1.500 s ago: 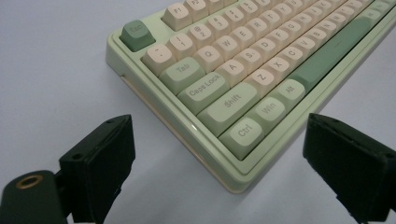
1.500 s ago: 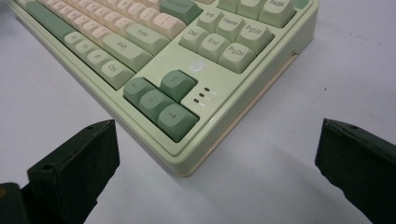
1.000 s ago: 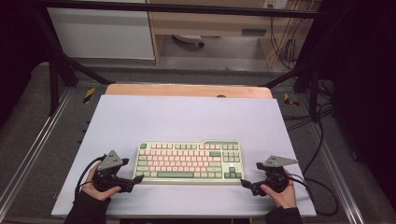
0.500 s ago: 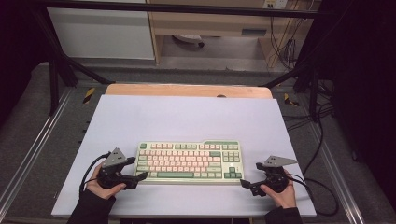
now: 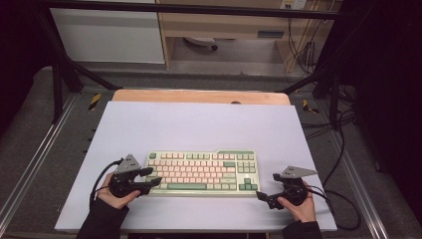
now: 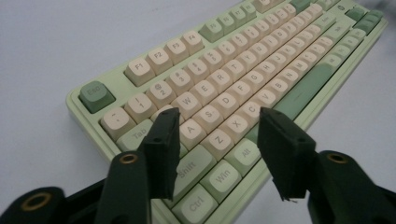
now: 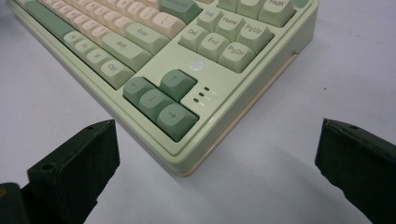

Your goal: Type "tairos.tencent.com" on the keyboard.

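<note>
A green and cream keyboard lies flat on the white table mat, near its front. My left gripper reaches over the keyboard's left front corner. In the left gripper view, my left gripper has its jaws half apart above the letter keys; they have just been closing and press on nothing. My right gripper rests on the mat by the keyboard's front right corner. In the right gripper view, my right gripper stands wide open, with the corner below the arrow keys in front of it.
A strip of wooden tabletop shows behind the mat. Metal frame rails run along both sides. Cables trail off the right edge. The mat behind the keyboard is bare.
My left gripper has moved right, onto the keyboard's left end, and its jaws have narrowed. The right gripper and the keyboard have stayed put.
</note>
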A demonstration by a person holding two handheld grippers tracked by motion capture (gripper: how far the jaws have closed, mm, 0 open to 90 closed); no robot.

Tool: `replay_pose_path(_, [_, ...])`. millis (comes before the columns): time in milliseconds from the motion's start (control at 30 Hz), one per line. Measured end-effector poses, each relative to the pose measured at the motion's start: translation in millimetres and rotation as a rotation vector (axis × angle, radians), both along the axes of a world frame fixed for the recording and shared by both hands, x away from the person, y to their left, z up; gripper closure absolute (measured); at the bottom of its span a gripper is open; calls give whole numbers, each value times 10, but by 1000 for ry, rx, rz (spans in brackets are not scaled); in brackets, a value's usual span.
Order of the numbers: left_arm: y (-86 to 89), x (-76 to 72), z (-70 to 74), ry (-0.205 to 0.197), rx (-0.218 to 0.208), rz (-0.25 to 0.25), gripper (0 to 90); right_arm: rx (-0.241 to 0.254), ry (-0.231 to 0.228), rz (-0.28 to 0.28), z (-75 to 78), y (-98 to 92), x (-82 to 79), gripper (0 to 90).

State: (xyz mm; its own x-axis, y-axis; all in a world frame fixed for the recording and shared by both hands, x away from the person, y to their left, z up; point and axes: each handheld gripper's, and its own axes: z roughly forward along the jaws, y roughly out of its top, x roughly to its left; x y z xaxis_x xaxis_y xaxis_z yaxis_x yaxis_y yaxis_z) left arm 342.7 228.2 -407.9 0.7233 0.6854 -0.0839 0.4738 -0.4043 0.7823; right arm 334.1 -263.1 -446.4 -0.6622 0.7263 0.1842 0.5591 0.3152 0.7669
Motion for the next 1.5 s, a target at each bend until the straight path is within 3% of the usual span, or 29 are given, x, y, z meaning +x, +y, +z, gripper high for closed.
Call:
replay_pose_path(833, [-373,141,18,13,35,-36,860,-8,2,3,-1,2,1,4])
replay_pose_path(1500, [-638,313,-58,26,53,-29,899,-8,6,4,-4,5,1,3])
